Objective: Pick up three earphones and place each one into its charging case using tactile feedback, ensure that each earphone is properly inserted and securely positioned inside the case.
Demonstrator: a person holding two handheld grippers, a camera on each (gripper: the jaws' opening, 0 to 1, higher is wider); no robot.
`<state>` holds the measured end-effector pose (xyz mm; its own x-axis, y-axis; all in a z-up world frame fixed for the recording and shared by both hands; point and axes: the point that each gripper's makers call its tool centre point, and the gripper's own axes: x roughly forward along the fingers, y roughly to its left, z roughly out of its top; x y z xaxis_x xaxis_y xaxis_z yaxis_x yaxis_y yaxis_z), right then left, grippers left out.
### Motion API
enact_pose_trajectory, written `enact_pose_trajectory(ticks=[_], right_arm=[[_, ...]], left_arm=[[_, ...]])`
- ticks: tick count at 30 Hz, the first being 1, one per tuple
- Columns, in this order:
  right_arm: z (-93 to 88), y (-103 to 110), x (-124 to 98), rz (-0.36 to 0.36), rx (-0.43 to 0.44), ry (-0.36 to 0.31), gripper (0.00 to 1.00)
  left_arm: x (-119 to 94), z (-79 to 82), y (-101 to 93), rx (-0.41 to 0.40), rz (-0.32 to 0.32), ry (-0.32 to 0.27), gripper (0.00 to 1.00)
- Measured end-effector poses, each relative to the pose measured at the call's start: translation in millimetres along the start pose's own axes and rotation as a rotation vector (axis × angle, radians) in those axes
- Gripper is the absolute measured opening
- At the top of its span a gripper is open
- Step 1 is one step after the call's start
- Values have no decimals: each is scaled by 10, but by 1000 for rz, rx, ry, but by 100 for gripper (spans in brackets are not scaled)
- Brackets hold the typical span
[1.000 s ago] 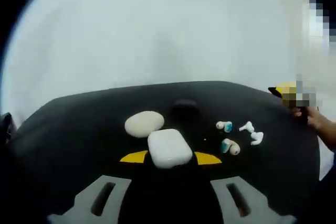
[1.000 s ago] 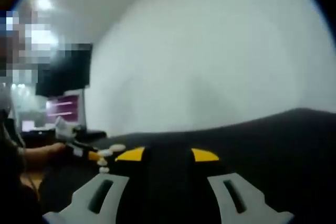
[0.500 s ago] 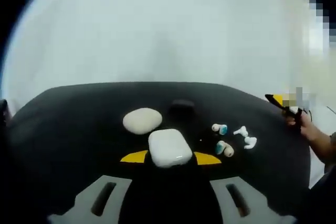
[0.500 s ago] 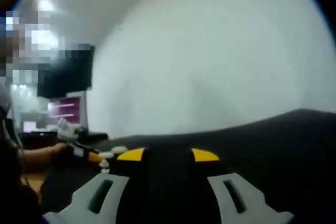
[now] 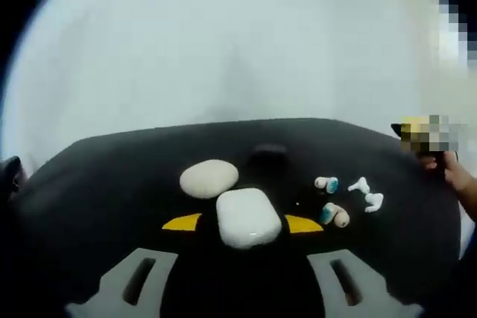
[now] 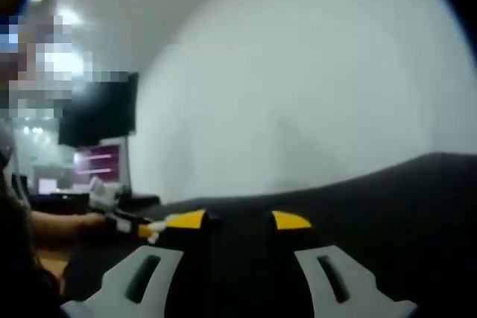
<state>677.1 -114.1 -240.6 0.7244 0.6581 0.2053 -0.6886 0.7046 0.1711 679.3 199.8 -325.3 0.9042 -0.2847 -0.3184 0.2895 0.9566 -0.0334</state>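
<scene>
Left gripper view looks across a dark surface carrying two closed cases: a white rounded box nearest the left gripper, an oval cream one just beyond on the left. To the right lie four loose earphones: two blue-tipped, two white-stemmed. Both sets of jaws stand apart, holding nothing. The right gripper faces bare surface. Judging by this, a case needs opening first; approach each bud low and pinch its body, not the stem.
</scene>
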Motion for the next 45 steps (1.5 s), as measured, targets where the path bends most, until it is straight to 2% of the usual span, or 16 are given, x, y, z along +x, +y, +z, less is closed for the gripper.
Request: enact_pose_trajectory(ticks=[2,11,13,15,18,21,26,29,31,32,33,35,37,39,41,45], right_arm=[[22,1,-14,1,3,-12,34],[68,28,-17,30,32,-42,34],[74,23,-19,33,41,-47,34],[95,13,-31,32,53,-60,34],[119,17,-37,36,63,-75,34],[101,24,-24,40,65,-66,34],[99,42,-25,44,51,-65,34],[116,24,-34,41,60,-74,34],[123,21,-37,40,65,-78,34],[122,20,-37,40,65,-78,34],[120,23,-37,41,64,-76,34],[124,42,-43,44,52,-77,34],[125,57,-48,47,44,-77,34],[122,67,-50,47,35,-74,34],[135,60,-54,40,28,-80,34],[164,40,-65,41,52,-97,34]], left_arm=[[-22,-14,59,2,13,9,29],[-148,56,-22,122,43,-1,28],[-196,161,-49,153,42,-45,28],[-310,295,-129,95,39,-114,28],[-469,352,-351,48,-11,-113,28],[-636,314,-553,82,5,-118,28],[-816,192,-848,52,-22,-102,28],[-796,185,-961,50,-26,-112,29],[-770,177,-1051,57,8,-151,29],[-739,131,-1046,63,42,-141,29],[-706,39,-1041,60,66,-101,29],[-698,38,-1108,69,63,-125,29],[-692,56,-1076,181,78,-115,29],[-715,11,-1131,169,62,-90,29],[-741,-68,-1213,108,9,-57,29],[-817,-159,-1257,123,9,-47,29]])
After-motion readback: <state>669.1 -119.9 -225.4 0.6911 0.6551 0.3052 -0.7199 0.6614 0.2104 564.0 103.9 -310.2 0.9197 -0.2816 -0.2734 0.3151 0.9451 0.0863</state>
